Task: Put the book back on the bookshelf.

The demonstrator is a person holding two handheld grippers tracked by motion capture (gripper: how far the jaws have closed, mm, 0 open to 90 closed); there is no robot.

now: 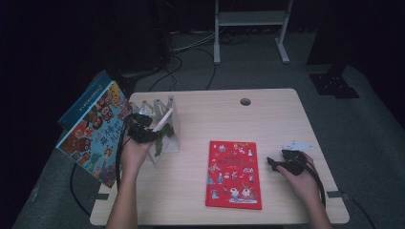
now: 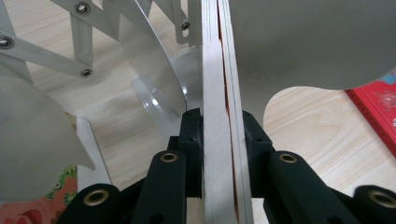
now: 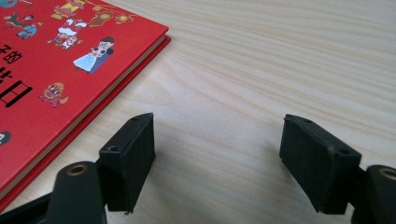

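A thin book [image 1: 164, 119] with a white page edge [image 2: 217, 93] and a red cover stands upright between the metal dividers of a folding book rack [image 1: 168, 138] [image 2: 154, 79]. My left gripper [image 1: 143, 131] [image 2: 223, 126] is shut on its edge from the near side, both pads pressed against the book. A second red picture book [image 1: 234, 174] [image 3: 56, 60] lies flat in the middle of the table. To the right of that book, my right gripper [image 1: 274, 163] [image 3: 217, 154] rests low over the bare wood, open, with nothing between its pads.
A large colourful picture book [image 1: 95, 131] leans off the table's left edge, close behind my left hand. The wooden table [image 1: 267, 119] has a cable hole [image 1: 245, 101] near its far edge. A white stand [image 1: 250, 19] and cables lie on the floor beyond.
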